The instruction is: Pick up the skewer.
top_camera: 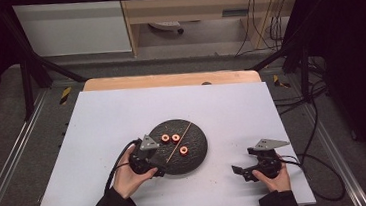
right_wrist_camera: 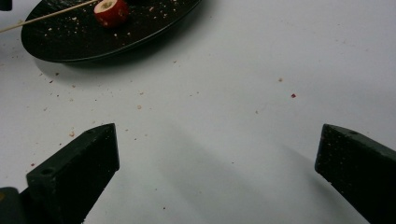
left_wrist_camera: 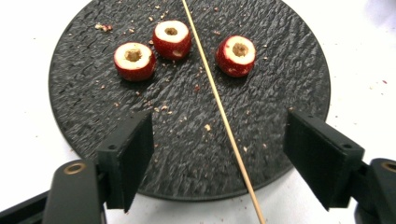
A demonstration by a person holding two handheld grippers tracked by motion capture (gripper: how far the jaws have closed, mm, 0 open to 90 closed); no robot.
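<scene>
A: Where does the skewer (left_wrist_camera: 219,112) lie, taking the plate (left_wrist_camera: 289,60) as reference?

B: Flat across the plate, running diagonally from the far rim to the near rim; its near end overhangs the rim toward the left gripper (left_wrist_camera: 219,158). Two fruit pieces (left_wrist_camera: 134,60) (left_wrist_camera: 172,38) sit to one side of it, one piece (left_wrist_camera: 236,55) to the other.

A: Left gripper state?

B: Jaws spread wide, holding nothing. It hovers over the near part of the plate. In the left gripper view the skewer passes between the jaws, closer to the right-hand one, with its long axis pointing roughly away from the gripper, not across the gap.

A: Right gripper (top_camera: 244,170)?

B: Also wide open and empty, over bare table (right_wrist_camera: 224,140) well off the plate's right side. In its view the plate (right_wrist_camera: 140,32) sits at the upper left, with one fruit piece (right_wrist_camera: 111,11).

A: Judgement for the pick?

B: Left hand (top_camera: 127,175) is clearly nearer. Closing the jaws should pinch the skewer across its width near the overhanging end; shifting slightly to centre it looks advisable first.
</scene>
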